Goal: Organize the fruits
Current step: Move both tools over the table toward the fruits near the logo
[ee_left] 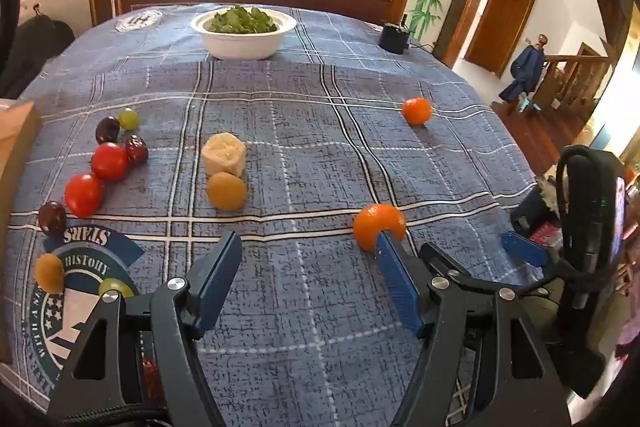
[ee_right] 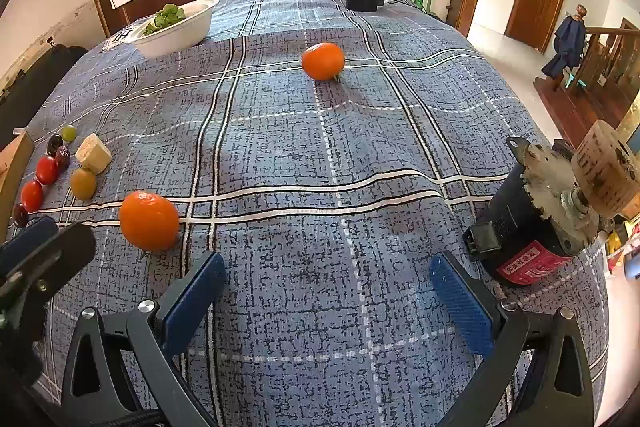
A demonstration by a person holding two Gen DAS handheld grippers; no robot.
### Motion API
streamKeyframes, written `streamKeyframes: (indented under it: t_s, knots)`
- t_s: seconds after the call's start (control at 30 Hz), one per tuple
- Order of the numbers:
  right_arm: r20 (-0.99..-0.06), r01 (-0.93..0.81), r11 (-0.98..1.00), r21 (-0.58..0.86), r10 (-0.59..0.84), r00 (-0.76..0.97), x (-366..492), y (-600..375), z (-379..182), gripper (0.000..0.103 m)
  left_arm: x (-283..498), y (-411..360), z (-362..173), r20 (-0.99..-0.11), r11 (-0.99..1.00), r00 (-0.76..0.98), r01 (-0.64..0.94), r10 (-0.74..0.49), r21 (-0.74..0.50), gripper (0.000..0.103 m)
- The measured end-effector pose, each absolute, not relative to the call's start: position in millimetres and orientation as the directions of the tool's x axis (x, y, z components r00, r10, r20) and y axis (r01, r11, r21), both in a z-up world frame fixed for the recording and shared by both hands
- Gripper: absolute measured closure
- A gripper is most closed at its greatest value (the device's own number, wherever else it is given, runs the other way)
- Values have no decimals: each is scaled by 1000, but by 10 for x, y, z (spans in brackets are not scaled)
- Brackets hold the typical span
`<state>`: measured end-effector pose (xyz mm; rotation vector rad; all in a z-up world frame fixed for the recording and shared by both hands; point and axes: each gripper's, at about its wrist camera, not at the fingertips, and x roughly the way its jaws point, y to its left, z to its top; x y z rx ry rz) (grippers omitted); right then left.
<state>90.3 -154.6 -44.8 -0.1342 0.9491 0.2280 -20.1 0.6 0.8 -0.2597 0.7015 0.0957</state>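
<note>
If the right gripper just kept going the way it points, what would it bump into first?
Probably only the tablecloth. The right gripper is open and tilted down at bare cloth; the near orange sits off to its left, the far orange well beyond.

The left gripper (ee_left: 308, 247) and right gripper (ee_right: 326, 267) both tilt downward from the lower part of their frames, jaws spread wide with nothing between them.

the blue plaid tablecloth (ee_left: 320, 147) bears a round printed emblem (ee_left: 76, 291) at its near left corner, reading "stars" and "history" upside down, the rest cut off. the motor's red label (ee_right: 532, 265) carries small characters too blurred to read.
</note>
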Motion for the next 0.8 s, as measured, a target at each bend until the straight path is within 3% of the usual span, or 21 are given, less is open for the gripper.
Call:
streamKeyframes:
  t_s: [0.23,0.4,0.57,0.8]
  knots:
    - [-818,-252,968,-13,135,559,910,-1547,-448,0,-133,-225,86,-736,979,677,-167,28,-117,35]
    - [-816,-250,968,-16,132,563,899,-1545,-444,0,127,-109,-76,-778,969,628,-204,18,-142,35]
    - [-816,-249,968,-13,133,563,898,-1547,-444,0,55,58,-8,-738,953,675,-235,17,-193,35]
    - [-816,-249,968,-14,133,562,901,-1548,-445,0,-261,289,340,-689,946,718,-282,97,-161,35]
